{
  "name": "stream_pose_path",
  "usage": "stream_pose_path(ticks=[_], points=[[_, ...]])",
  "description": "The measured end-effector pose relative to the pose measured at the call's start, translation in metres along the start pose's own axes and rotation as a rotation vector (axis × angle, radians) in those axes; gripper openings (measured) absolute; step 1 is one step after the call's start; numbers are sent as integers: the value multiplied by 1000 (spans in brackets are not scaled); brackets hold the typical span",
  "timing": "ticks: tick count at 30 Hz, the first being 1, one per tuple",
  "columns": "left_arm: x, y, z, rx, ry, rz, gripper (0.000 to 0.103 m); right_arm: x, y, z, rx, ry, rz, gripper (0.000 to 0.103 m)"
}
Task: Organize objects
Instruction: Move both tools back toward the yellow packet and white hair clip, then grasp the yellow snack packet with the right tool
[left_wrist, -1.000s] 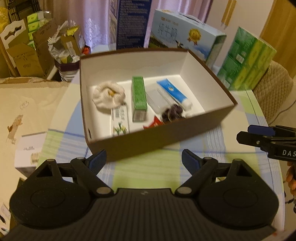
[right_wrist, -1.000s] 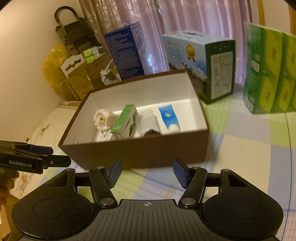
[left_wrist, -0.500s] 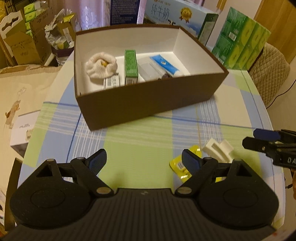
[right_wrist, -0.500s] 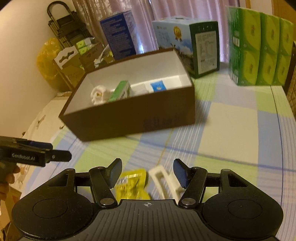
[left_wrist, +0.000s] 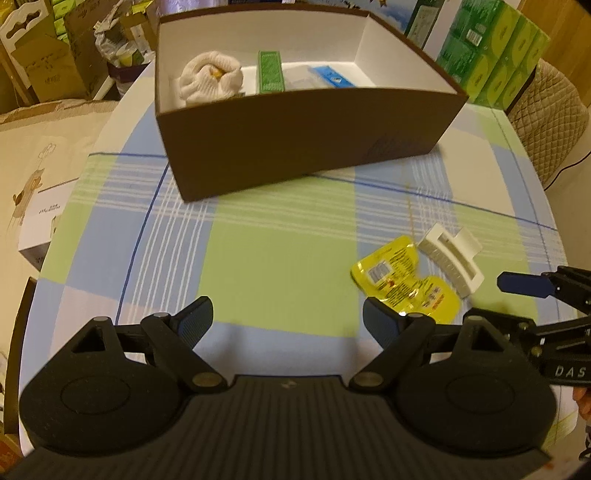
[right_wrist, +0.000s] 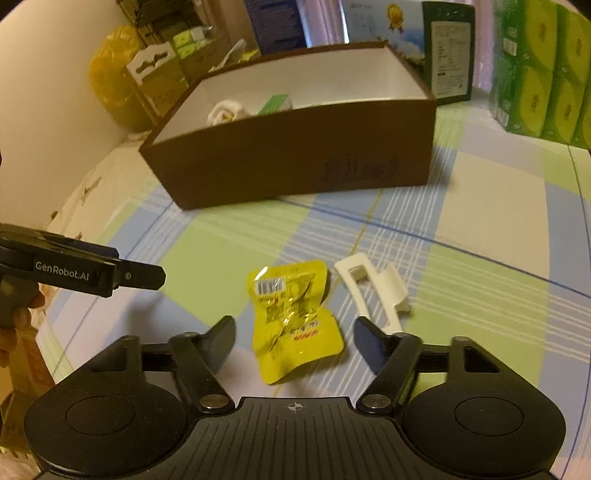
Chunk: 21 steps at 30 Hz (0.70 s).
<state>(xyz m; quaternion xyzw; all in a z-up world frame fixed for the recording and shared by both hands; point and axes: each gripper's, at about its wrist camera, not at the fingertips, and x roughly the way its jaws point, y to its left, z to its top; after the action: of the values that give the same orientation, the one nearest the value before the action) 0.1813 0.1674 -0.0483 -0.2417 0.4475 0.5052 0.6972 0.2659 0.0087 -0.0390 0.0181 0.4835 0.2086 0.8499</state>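
A: Since the brown box (right_wrist: 295, 155) already held a rolled white cloth (left_wrist: 210, 79) and a green carton (left_wrist: 271, 72), what was left out on the table (left_wrist: 280, 236)?

B: A yellow snack packet (right_wrist: 295, 319) and a white hair claw clip (right_wrist: 373, 288), the two touching, both well short of the box.

A: Which hand-held gripper was nearer?

B: The right hand-held gripper (right_wrist: 294, 338). Its jaws were spread wide and empty, with the packet lying directly ahead between the fingertips, long axis running roughly along the fingers. The clip sat just past the right fingertip.

A: And the other one?

B: The left hand-held gripper (left_wrist: 288, 321) was equally spread, holding nothing; packet and clip lay off to its right. I judged the right one better placed for the packet.
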Motion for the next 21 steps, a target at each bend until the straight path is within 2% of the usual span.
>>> stream_pose_path(ticks=[2,7,21], points=[[2,3,-3,-8,7,6,86,5,3,-1,-14,6,-4,79],[6,9,-6,-28,20,16,86,24,6,-1,-34,29,-14,83],[24,31,-4,-84,53,45,86,72,7,-4,-53,69,-76,83]])
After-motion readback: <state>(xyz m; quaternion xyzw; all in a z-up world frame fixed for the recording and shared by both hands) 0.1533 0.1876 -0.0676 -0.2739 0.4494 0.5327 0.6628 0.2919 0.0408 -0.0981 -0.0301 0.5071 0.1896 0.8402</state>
